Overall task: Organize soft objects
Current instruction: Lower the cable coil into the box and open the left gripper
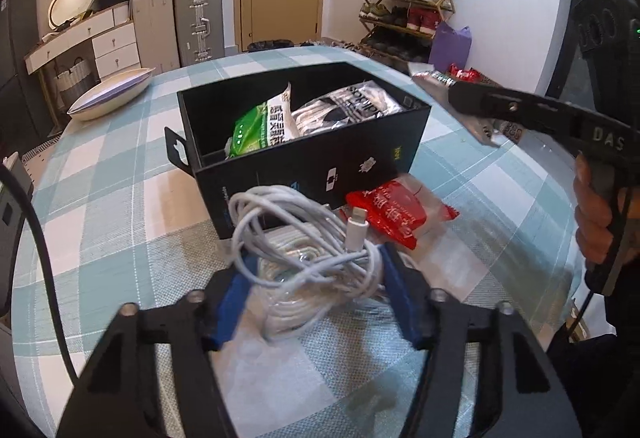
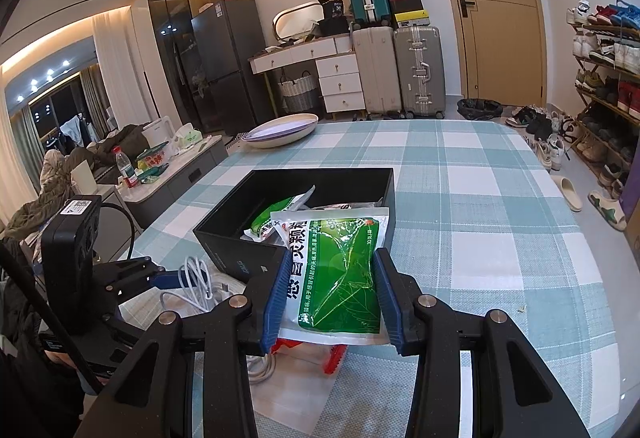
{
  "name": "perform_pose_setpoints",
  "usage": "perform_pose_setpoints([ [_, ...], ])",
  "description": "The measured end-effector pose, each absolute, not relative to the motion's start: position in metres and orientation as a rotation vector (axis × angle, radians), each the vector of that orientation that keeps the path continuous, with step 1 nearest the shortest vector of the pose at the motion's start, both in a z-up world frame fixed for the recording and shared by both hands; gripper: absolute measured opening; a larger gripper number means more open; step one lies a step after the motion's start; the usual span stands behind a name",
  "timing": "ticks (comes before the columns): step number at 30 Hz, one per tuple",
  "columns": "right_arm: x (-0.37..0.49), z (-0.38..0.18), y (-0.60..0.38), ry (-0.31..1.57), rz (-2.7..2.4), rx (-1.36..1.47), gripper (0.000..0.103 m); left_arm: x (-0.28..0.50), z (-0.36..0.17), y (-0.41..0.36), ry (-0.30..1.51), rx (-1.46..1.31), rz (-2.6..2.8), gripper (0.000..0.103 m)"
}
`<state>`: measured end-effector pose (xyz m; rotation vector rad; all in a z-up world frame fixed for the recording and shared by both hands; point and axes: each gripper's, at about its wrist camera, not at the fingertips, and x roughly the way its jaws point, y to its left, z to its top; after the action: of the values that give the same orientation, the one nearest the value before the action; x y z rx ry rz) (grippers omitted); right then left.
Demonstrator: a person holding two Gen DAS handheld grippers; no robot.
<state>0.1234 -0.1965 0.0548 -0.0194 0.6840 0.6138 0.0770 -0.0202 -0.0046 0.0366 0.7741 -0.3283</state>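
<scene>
A black open box stands on the checked tablecloth; it holds a green-and-white packet and a clear-wrapped black-and-white item. My left gripper is shut on a bundle of white cable, held just in front of the box. A red packet lies against the box's near wall. My right gripper is shut on a green medicine packet, held above the box's near right corner. The cable and left gripper show at lower left.
A bagged white cable coil lies under the left gripper. A shallow oval dish sits at the table's far left edge. More packets lie at the far right. Suitcases, drawers and a shoe rack stand beyond.
</scene>
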Motion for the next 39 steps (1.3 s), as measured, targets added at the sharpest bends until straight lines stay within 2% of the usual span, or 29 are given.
perform_pose_setpoints([
  [9,0.12,0.057,-0.194,0.67,0.622,-0.025,0.042,0.066,0.009,-0.015,0.729,-0.001,-0.388,0.031],
  [21,0.12,0.061,-0.193,0.653,0.626,-0.02,0.042,0.06,0.042,-0.002,0.638,-0.075,-0.389,0.031],
  [31,0.128,0.061,-0.18,0.639,0.638,-0.019,0.042,0.09,0.074,0.014,0.579,-0.109,-0.349,0.031],
  [39,0.143,0.059,-0.164,0.625,0.621,-0.027,0.042,0.123,0.069,0.012,0.595,-0.109,-0.299,0.031],
])
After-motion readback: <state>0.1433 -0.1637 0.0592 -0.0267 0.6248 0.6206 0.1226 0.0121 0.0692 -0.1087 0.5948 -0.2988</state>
